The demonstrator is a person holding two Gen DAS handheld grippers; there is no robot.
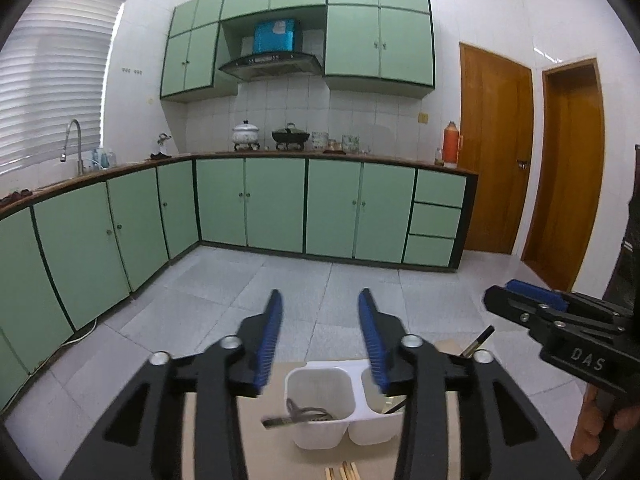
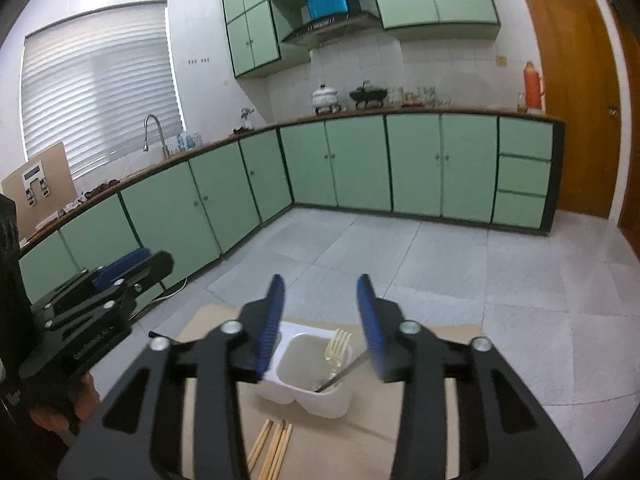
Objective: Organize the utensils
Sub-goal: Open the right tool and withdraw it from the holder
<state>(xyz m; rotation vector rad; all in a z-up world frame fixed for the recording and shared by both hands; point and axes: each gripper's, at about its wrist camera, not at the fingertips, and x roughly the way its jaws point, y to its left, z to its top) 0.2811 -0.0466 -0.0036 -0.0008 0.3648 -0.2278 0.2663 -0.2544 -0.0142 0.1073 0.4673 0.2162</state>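
Both the left hand-held gripper (image 1: 320, 300) and right hand-held gripper (image 2: 320, 284) hover spread and empty above the white two-compartment holder (image 2: 304, 394) near the table's (image 2: 400, 456) far edge, with a fork (image 2: 336, 346) inside and chopsticks (image 2: 276, 446) lying just before it.

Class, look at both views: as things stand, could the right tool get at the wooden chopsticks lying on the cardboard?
Probably yes. The right tool is open and empty, and the pale wooden chopsticks lie loose on the brown cardboard sheet just below it, in front of the white two-compartment plastic holder, nothing covering them.
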